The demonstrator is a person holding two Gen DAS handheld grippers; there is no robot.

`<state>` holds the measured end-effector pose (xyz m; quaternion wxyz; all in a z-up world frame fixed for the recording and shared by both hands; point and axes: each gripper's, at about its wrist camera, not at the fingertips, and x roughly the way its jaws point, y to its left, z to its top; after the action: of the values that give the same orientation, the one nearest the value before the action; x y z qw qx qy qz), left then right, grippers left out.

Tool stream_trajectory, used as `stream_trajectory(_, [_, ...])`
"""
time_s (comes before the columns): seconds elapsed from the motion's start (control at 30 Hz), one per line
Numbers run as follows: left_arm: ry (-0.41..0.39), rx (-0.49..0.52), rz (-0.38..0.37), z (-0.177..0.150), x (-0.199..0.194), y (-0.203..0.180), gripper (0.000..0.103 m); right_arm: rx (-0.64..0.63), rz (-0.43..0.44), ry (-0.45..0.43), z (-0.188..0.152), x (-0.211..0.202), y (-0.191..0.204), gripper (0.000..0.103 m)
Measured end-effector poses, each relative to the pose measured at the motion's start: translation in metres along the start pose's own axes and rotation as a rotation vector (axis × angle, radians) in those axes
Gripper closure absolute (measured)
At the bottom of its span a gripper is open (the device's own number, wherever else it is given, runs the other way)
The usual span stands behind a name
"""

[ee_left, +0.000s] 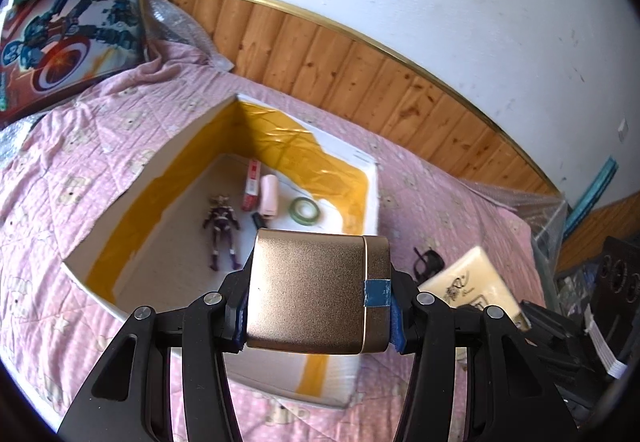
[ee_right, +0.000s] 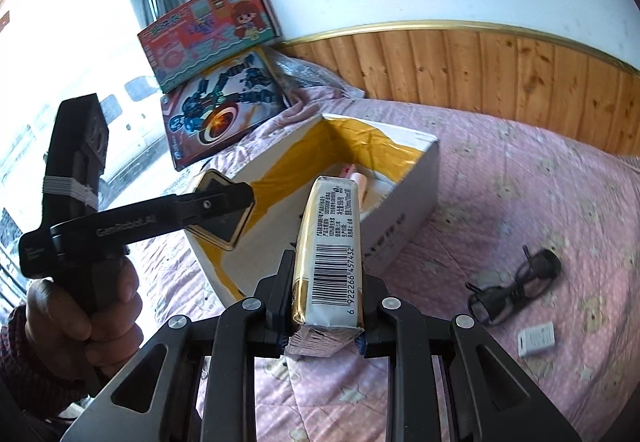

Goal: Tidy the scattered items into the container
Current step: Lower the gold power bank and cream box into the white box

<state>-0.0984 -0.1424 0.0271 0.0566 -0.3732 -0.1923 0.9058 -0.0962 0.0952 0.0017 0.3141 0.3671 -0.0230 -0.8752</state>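
The left gripper (ee_left: 318, 306) is clamping a gold case (ee_left: 316, 292) over the open white box (ee_left: 370, 177), while the right gripper (ee_right: 326, 308) is gripping a barcoded packet (ee_right: 330, 254) just short of that box.

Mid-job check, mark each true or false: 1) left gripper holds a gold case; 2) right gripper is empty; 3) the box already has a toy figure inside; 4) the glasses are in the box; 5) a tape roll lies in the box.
1) True: the left gripper is clamped on the gold case.
2) False: the right gripper grips a barcoded packet.
3) True: the toy figure lies on the floor of the box.
4) False: the glasses lie on the pink quilt, outside the box.
5) True: the tape roll is inside.
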Motion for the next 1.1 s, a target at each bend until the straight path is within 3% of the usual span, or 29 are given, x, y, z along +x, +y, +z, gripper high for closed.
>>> stream_trajectory(0.5, [0.018,0.038,0.086,0.028,0.009,0.038,0.050,-0.116,0.023,0.032,0.032,0.036,0.032,0.078])
stream_trajectory(0.8, [0.102,0.128,0.126,0.031,0.031,0.048,0.050,-0.211,0.010,0.122,0.046,0.074,0.042,0.078])
stream_trajectory(1.1, [0.219,0.184,0.145,0.028,0.059,0.061,0.050,-0.228,-0.024,0.243,0.069,0.116,0.020,0.078])
